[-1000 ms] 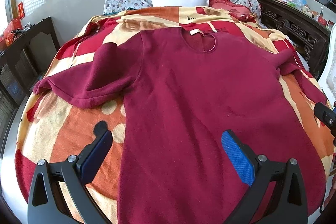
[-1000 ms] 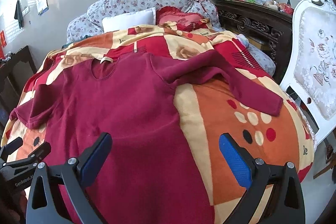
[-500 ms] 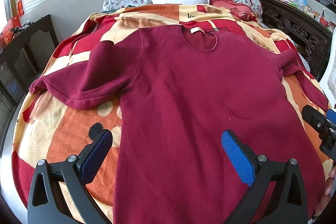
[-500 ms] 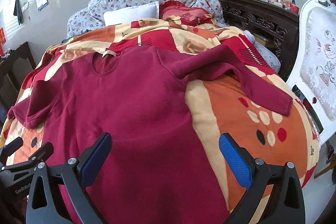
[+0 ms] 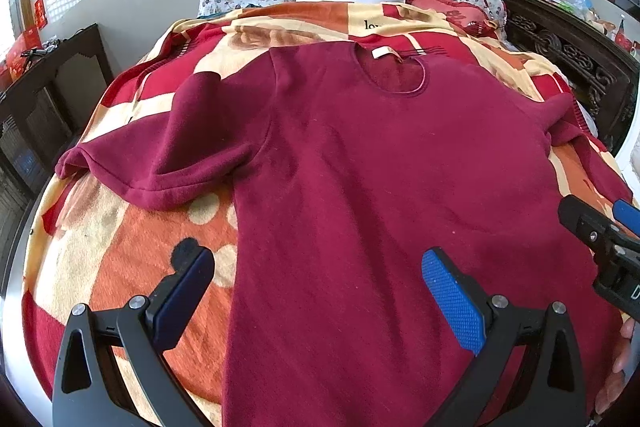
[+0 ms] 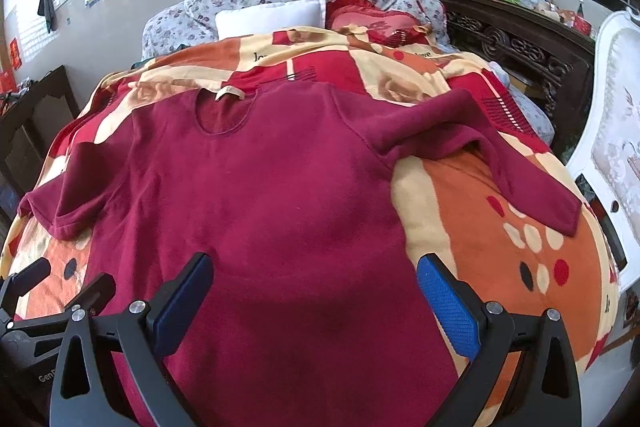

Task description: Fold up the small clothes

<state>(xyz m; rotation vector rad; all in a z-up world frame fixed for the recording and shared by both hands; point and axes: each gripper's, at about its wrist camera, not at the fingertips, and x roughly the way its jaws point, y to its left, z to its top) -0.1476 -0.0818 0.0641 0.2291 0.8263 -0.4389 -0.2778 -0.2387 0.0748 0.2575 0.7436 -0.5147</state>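
**Fold preparation: garment spread, both tools unloaded**

Covering the bed is a patterned orange, red and cream fleece blanket (image 5: 120, 267), which serves as the work surface. On it lies the dark red short-sleeved knit top (image 5: 380, 187), spread flat and face up, neckline toward the pillows and hem toward the cameras. No fold has been made, so the task is judged to be at the start of its first fold.

The garment's left sleeve (image 5: 168, 155) lies flat and extended outward on the blanket. The right sleeve (image 6: 500, 163) is partly rucked, with a raised fold near the shoulder.

The left gripper (image 5: 320, 303) hovers above the lower left edge of the top, jaws spread wide, holding nothing. The right gripper (image 6: 314, 303) hovers above the lower right edge, jaws likewise spread and empty.

The next move probably calls for lowering each tool to the cloth and pinching a single edge, at a sleeve or the hem, without catching the blanket beneath.
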